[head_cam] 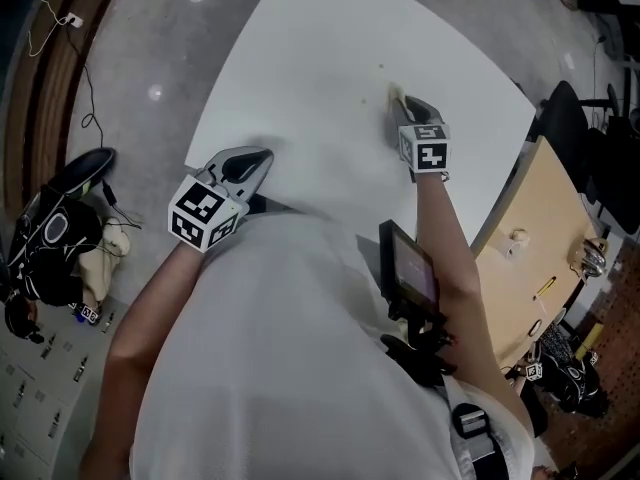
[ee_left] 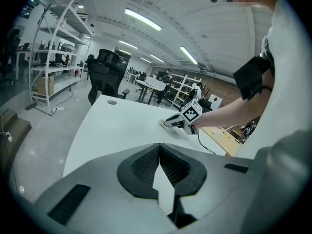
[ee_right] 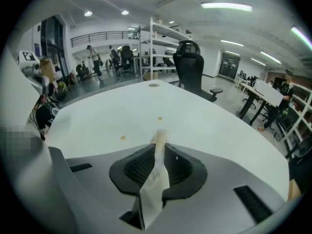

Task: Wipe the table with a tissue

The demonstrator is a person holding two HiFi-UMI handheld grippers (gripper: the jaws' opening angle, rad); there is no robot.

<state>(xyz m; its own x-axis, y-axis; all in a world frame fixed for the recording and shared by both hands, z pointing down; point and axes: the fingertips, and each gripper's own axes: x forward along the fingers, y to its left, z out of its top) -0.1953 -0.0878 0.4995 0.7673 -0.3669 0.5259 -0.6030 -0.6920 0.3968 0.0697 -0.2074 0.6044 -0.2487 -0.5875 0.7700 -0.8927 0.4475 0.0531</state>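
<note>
Right tongs [ee_right: 158,147] pinch tissue [ee_right: 154,180]; their view shows two stains [ee_right: 123,137].

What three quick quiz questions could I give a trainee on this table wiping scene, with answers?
1. Which thing is clamped in the right gripper? A sponge; B tissue; C nothing.
2. True or false: the left gripper has its jaws wide apart.
3. How many small brownish spots show on the table ahead of the right gripper?
Key: 1 B. 2 False, they are shut and empty. 3 Two.
</note>
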